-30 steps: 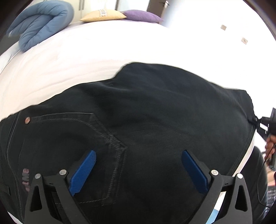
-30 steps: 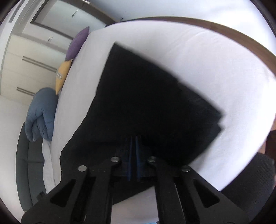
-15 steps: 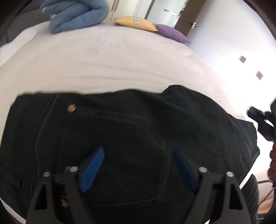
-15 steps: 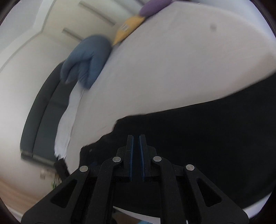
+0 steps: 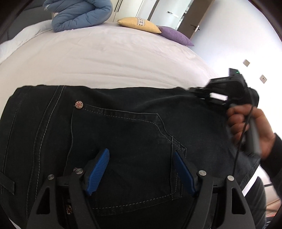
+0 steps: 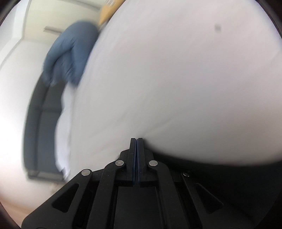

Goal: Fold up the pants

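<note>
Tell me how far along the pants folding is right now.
Partly done, it seems: the black pants lie as a flat stack on the white bed, back pocket facing up. In hand: the right tongs are shut at the stack's far right edge, though a grip on cloth isn't clear; the left tongs hover open over the pocket. Left: probably one more fold, then smoothing.

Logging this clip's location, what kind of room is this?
Most likely a bedroom: a white-sheeted bed with black pants on it, pillows and a blue duvet at its far end.
</note>
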`<move>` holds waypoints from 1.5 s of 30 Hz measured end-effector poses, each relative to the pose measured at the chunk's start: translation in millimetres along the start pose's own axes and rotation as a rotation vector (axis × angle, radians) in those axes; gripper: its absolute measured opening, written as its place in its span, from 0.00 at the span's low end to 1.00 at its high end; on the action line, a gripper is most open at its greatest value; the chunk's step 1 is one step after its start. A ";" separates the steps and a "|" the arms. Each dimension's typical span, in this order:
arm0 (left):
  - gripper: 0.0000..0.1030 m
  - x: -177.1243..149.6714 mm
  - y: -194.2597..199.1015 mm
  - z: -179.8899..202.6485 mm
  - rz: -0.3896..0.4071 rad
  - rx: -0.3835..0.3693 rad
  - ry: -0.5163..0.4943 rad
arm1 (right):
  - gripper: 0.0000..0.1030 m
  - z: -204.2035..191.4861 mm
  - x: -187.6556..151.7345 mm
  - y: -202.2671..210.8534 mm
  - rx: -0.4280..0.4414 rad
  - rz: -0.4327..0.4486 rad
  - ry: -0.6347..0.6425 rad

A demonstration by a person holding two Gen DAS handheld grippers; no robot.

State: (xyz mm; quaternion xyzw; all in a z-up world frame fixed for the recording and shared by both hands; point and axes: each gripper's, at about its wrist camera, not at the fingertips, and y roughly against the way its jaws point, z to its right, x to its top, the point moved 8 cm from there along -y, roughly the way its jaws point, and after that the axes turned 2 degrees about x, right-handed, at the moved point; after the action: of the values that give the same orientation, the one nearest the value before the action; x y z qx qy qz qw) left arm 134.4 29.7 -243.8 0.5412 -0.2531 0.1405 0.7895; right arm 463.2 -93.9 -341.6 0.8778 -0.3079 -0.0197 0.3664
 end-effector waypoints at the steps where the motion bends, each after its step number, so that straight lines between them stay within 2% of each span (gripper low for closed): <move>1: 0.74 -0.4 0.8 0.4 0.003 0.006 -0.004 | 0.03 2.7 2.4 9.9 -0.008 0.009 -0.013; 4: 0.74 0.1 -2.1 1.4 0.016 0.015 0.013 | 0.06 -11.9 -8.0 59.8 0.084 0.012 0.058; 6: 0.76 -4.3 -3.2 7.1 0.014 0.025 0.005 | 0.06 -19.7 -45.9 70.0 0.094 -0.052 0.116; 7: 0.76 -5.6 -4.1 9.0 0.009 0.037 -0.016 | 0.06 -12.3 -65.5 69.4 0.074 -0.073 0.121; 8: 0.76 -4.7 -4.8 9.9 0.007 0.042 -0.028 | 0.00 11.3 -82.5 72.7 0.032 -0.083 0.095; 9: 0.76 -2.5 -5.6 11.1 0.006 0.045 -0.036 | 0.00 31.9 -87.6 80.9 0.035 -0.072 0.049; 10: 0.76 -3.6 -5.4 11.7 0.001 0.046 -0.047 | 0.00 45.6 -91.4 85.9 0.116 -0.038 -0.026; 11: 0.76 -3.6 -5.1 12.0 -0.004 0.050 -0.054 | 0.00 66.7 -95.3 107.7 0.141 0.026 -0.087; 15: 0.76 -3.1 -4.2 13.5 -0.016 0.071 -0.067 | 0.00 126.3 -111.7 181.2 0.043 0.210 -0.179; 22: 0.77 0.1 -6.9 22.0 -0.036 0.103 -0.084 | 0.00 234.1 -111.5 321.3 -0.114 0.498 -0.389; 24: 0.77 2.4 -6.4 23.2 -0.049 0.113 -0.078 | 0.00 251.0 -112.7 348.9 -0.135 0.563 -0.448; 26: 0.77 5.9 -2.2 26.4 -0.054 0.122 -0.061 | 0.00 249.7 -112.3 369.0 -0.188 0.595 -0.466; 28: 0.77 11.6 7.8 36.2 -0.029 0.095 -0.032 | 0.06 227.6 -110.0 375.9 -0.255 0.641 -0.398; 29: 0.77 14.2 12.4 41.9 -0.012 0.079 -0.027 | 0.06 215.2 -102.6 381.4 -0.241 0.652 -0.355; 30: 0.77 18.0 16.0 52.3 0.006 0.059 -0.027 | 0.06 194.9 -96.2 374.1 -0.175 0.640 -0.310; 32: 0.77 24.4 14.6 73.5 0.013 0.015 -0.032 | 0.06 154.7 -83.3 343.9 -0.012 0.542 -0.230; 33: 0.77 25.6 12.2 80.5 0.009 -0.001 -0.034 | 0.06 141.4 -73.2 328.6 0.040 0.496 -0.201; 35: 0.77 31.9 -0.2 102.8 -0.006 -0.041 -0.040 | 0.06 114.2 -66.1 276.3 0.109 0.380 -0.147; 37: 0.77 35.5 -18.8 125.0 -0.029 -0.092 -0.061 | 0.06 95.5 -57.6 233.2 0.153 0.300 -0.117; 39: 0.77 33.1 -40.1 133.4 -0.077 -0.107 -0.065 | 0.06 108.7 -49.1 194.3 0.143 0.232 -0.148; 40: 0.76 29.3 -55.0 131.7 -0.112 -0.101 -0.051 | 0.00 124.1 -45.0 182.9 0.115 0.221 -0.167; 41: 0.75 29.1 -58.8 129.9 -0.107 -0.103 -0.048 | 0.00 143.4 -37.4 175.1 0.087 0.231 -0.186; 42: 0.75 30.8 -58.2 128.4 -0.087 -0.107 -0.055 | 0.00 155.3 -32.5 176.5 0.143 0.259 -0.216; 43: 0.71 29.6 -56.5 127.1 -0.088 -0.106 -0.062 | 0.00 163.1 -25.3 186.2 0.137 0.296 -0.223; 44: 0.68 29.1 -54.8 124.7 -0.087 -0.103 -0.074 | 0.00 176.7 -13.1 199.7 0.067 0.342 -0.208; 45: 0.60 27.9 -52.5 120.7 -0.079 -0.104 -0.086 | 0.00 183.0 -11.5 206.3 0.044 0.374 -0.206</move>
State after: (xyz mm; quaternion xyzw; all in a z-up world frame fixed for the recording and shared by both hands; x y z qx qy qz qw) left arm 153.8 -103.1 -235.0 0.5148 -0.2719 0.0724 0.8098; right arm 297.7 -314.8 -342.3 0.8067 -0.5015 -0.0342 0.3109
